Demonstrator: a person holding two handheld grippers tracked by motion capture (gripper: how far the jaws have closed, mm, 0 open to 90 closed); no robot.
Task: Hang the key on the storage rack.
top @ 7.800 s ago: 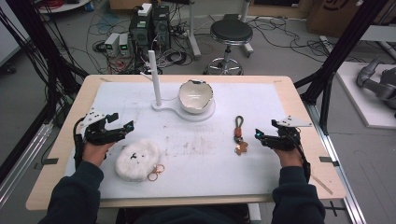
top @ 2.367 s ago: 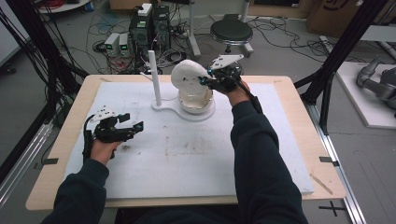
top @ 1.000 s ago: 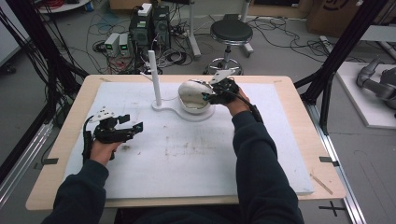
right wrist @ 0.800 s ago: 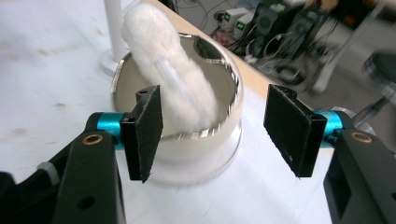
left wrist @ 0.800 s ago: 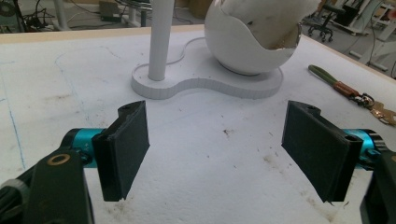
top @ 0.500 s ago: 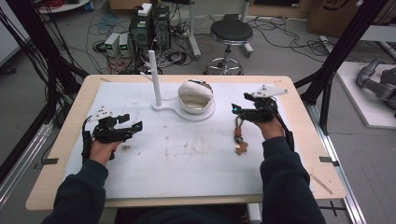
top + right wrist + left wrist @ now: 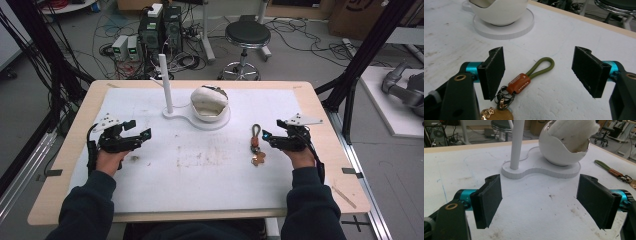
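Observation:
A white egg-shaped bowl (image 7: 210,105) (image 7: 560,147) (image 7: 499,12) sits on a white stand base (image 7: 176,113) (image 7: 536,168) beside an upright post (image 7: 165,82) (image 7: 517,142). A fluffy white pad (image 7: 571,130) fills the bowl. A keychain (image 7: 256,145) (image 7: 524,80) with an olive loop, brown tab and gold charm lies on the mat. My right gripper (image 7: 272,131) (image 7: 541,71) hovers just right of it; its jaws have just been opening and stand wide apart over the loop, not pressing it. My left gripper (image 7: 138,129) (image 7: 541,195) is open and empty at the left, pointing toward the stand.
A white mat (image 7: 200,170) covers the wooden table (image 7: 330,165). Beyond the far edge stand a stool (image 7: 246,35) and electronics boxes (image 7: 160,27) with cables. Black frame poles (image 7: 367,55) rise at the right, with more at the left.
My right hand has left the bowl, swung right and toward me, and dropped beside the keychain, its jaws wider. The fluffy pad that lay front left is now in the bowl. The left hand kept still.

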